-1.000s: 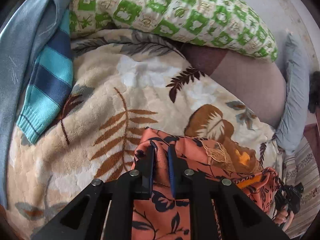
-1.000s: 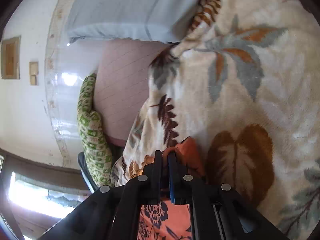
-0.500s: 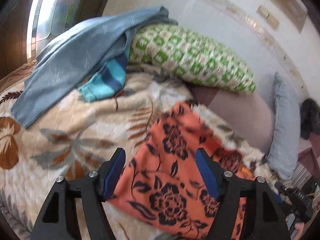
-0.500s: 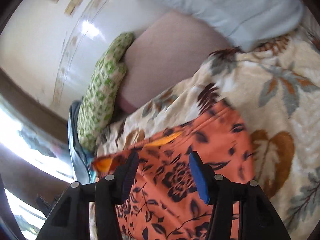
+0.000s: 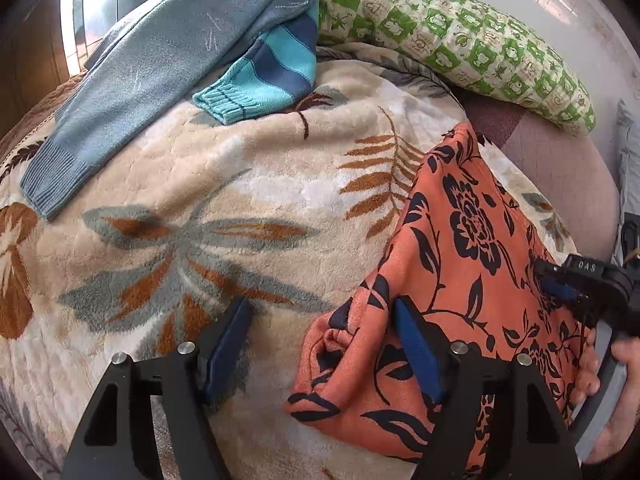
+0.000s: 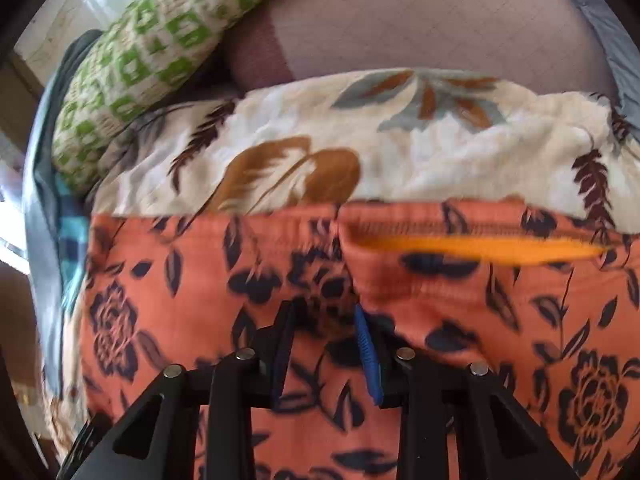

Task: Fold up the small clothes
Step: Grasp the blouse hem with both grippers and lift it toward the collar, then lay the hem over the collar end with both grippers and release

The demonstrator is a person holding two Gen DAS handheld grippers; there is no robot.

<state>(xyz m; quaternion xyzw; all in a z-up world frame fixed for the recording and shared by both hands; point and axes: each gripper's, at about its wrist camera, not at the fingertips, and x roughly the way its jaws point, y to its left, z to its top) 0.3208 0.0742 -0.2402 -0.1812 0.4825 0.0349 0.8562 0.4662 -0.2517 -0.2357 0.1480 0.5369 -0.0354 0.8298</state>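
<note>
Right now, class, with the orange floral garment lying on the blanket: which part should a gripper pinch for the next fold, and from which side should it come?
Probably the bunched lower-left corner of the orange floral garment, approached from the bare blanket on its left. The cloth there is rumpled and raised, so a finger can slip under it. The left gripper stands open beside it; the right gripper is closing over the cloth.

Right-wrist view motion-blurred: black flowers on the orange floral-print cloth garment (image 6: 420, 300) smear, and contact with the closing right tool (image 6: 326, 348) is unreadable. Left-wrist view: garment's near edge hidden behind the left tool (image 5: 320, 340); right tool (image 5: 568, 284) and hand (image 5: 616, 392) cut off at right edge.
</note>
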